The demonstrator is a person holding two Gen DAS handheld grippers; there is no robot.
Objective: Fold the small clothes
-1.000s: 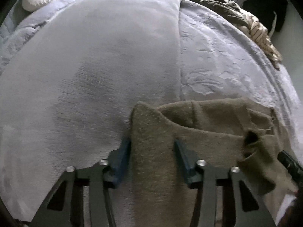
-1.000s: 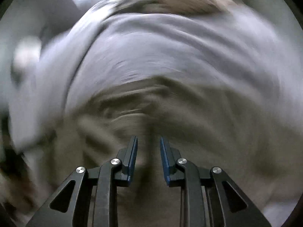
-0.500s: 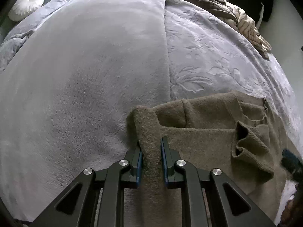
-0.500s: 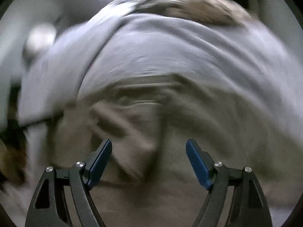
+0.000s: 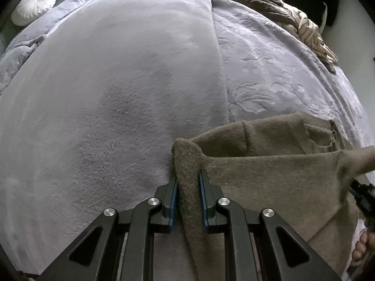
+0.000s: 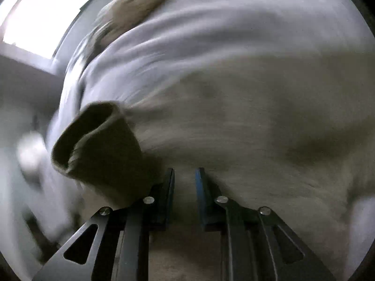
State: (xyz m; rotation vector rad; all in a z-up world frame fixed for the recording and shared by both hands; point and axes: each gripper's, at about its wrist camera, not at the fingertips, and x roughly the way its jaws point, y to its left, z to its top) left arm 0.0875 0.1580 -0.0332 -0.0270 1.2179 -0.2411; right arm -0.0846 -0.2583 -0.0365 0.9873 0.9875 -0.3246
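A brown knitted garment (image 5: pixel 276 182) lies on a grey blanket (image 5: pixel 117 107) on the bed. My left gripper (image 5: pixel 187 178) is shut on the garment's left edge, a fold of fabric pinched between the jaws. In the blurred right wrist view, my right gripper (image 6: pixel 185 175) is shut on the same brown garment (image 6: pixel 257 145), with a rolled cuff or sleeve end (image 6: pixel 98 140) hanging at its left. The right gripper's tip shows at the right edge of the left wrist view (image 5: pixel 362 194), lifting a corner of the garment.
A patterned grey bedspread (image 5: pixel 269 70) covers the right half of the bed. A pile of brown and striped clothes (image 5: pixel 281 11) lies at the far right. A round white cushion (image 5: pixel 34 3) sits at the far left. A bright window (image 6: pixel 35 11) shows in the right wrist view.
My left gripper closed on the garment's left edge and holds it. My right gripper opened wide, then shut on the garment and lifted its right part.
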